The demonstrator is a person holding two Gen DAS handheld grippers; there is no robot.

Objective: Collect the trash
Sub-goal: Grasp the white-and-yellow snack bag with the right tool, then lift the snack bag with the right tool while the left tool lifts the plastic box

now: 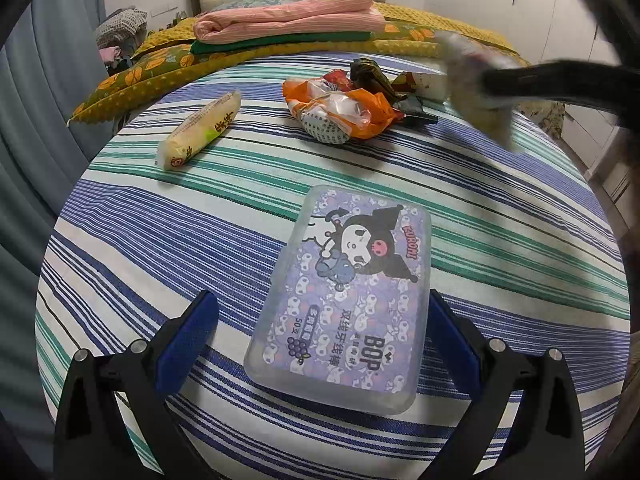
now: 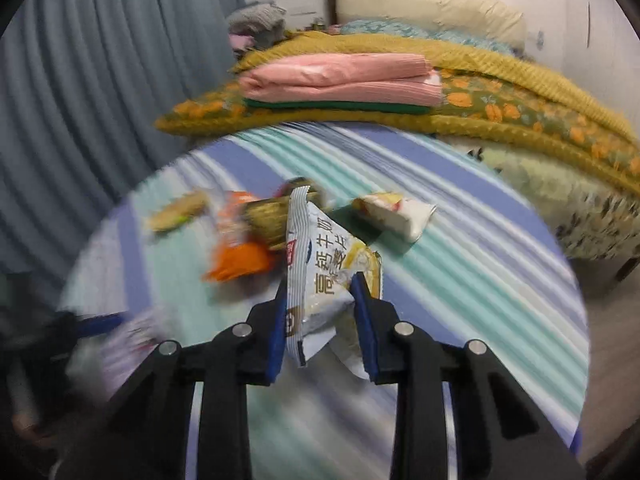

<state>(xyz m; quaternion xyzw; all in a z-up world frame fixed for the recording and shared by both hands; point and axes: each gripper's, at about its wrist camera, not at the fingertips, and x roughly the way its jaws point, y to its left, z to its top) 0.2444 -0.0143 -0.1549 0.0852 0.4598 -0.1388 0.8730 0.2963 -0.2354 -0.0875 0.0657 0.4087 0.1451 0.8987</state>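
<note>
Right gripper clamped on upright snack wrapper, clear above striped bed, trash pile beyond toward the head edge; left gripper open, straddling floss box.

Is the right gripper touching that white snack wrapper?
Touching. The right wrist view shows the right gripper with both blue pads pinching the white snack wrapper.

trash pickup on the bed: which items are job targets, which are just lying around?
Job:
white wrapper, clamped in right gripper
yellow snack packet
orange wrapper heap
white packet

Just lying there:
purple floss box, between the open left gripper
folded pink cloth
</note>
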